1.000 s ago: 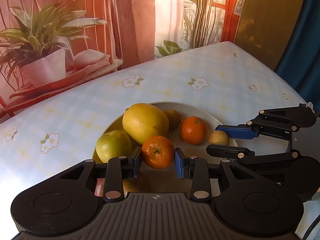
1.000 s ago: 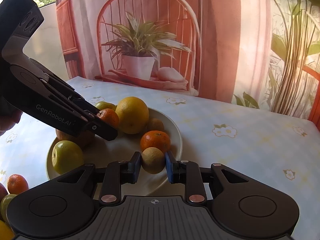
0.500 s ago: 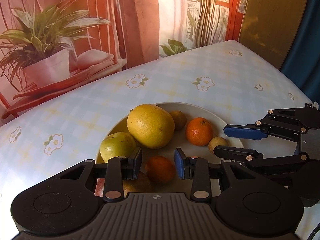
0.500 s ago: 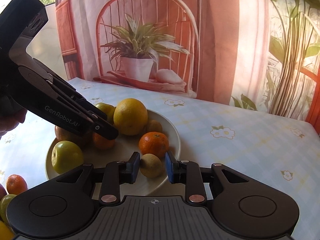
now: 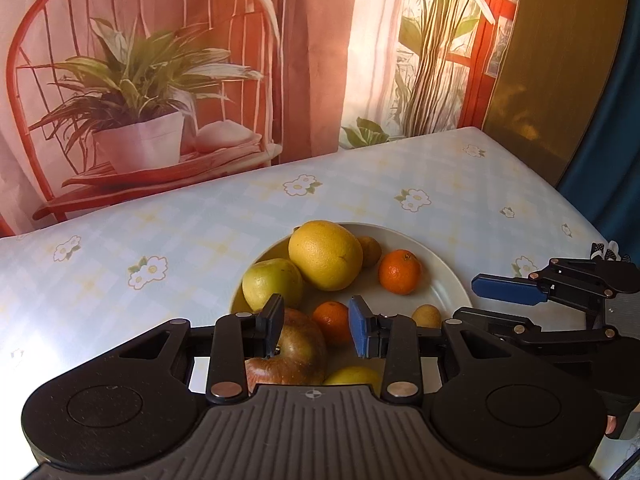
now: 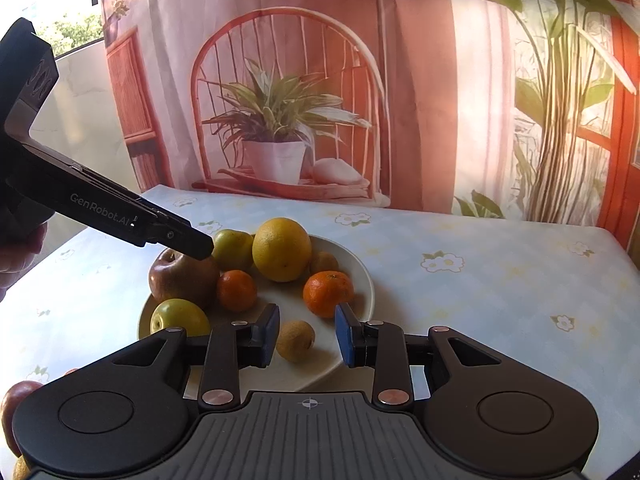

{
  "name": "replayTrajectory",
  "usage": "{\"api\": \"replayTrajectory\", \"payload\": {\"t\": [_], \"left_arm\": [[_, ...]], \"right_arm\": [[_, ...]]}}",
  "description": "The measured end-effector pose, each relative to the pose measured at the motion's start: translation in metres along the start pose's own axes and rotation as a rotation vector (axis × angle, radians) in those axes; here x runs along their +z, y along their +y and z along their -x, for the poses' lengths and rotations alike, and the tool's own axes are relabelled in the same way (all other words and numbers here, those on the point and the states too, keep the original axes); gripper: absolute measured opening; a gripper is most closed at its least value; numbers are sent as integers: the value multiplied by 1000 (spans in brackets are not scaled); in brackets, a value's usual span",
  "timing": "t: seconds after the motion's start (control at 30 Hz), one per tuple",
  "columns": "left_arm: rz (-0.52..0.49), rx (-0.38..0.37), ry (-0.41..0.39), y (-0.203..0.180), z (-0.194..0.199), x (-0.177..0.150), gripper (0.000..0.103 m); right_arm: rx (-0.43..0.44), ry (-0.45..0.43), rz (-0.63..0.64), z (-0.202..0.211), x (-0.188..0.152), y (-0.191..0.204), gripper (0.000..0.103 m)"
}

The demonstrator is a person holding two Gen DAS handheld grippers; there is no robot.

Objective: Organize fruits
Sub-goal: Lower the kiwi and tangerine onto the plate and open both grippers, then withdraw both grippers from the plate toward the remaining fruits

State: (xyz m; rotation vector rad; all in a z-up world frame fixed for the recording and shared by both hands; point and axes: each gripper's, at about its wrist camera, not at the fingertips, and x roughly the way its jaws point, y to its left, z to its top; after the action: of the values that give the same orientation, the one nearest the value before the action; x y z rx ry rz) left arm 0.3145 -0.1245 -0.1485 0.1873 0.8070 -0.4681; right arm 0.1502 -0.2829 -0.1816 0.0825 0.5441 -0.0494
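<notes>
A white plate point(image 5: 452, 280) point(image 6: 366, 276) holds a grapefruit point(image 5: 326, 254) point(image 6: 282, 250), green apples point(image 5: 272, 282), a red apple point(image 5: 296, 356) point(image 6: 180, 278) and two tangerines. My left gripper point(image 5: 316, 326) point(image 6: 196, 244) hovers open over the plate's near side. One tangerine point(image 5: 332, 320) point(image 6: 237, 290) lies on the plate below its gap, untouched. My right gripper point(image 6: 306, 334) point(image 5: 480, 302) has its jaws opening. A small yellow-brown fruit point(image 6: 295, 340) point(image 5: 426, 316) rests on the plate between them, free of the pads.
The table wears a pale flowered cloth point(image 6: 480, 280). More fruit lies off the plate at the lower left, including a red apple point(image 6: 16, 396). A person's hand point(image 6: 20, 248) holds the left gripper. A printed backdrop hangs behind; the table edge runs along the right.
The left gripper let go of its tangerine, which now lies on the plate, and drew back and up. The right gripper released the small fruit onto the plate and pulled back.
</notes>
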Motion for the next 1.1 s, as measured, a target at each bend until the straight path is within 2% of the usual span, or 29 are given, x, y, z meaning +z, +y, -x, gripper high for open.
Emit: {"api": "replayTrajectory", "payload": {"t": [0.2, 0.57, 1.1], "left_arm": [[56, 43, -35, 16, 34, -18, 38], [192, 132, -93, 43, 96, -78, 38], [268, 115, -123, 27, 126, -131, 39]], "right_arm": [[9, -19, -42, 19, -8, 14, 29], [35, -37, -123, 49, -28, 46, 29], [45, -3, -99, 80, -53, 91, 32]]}}
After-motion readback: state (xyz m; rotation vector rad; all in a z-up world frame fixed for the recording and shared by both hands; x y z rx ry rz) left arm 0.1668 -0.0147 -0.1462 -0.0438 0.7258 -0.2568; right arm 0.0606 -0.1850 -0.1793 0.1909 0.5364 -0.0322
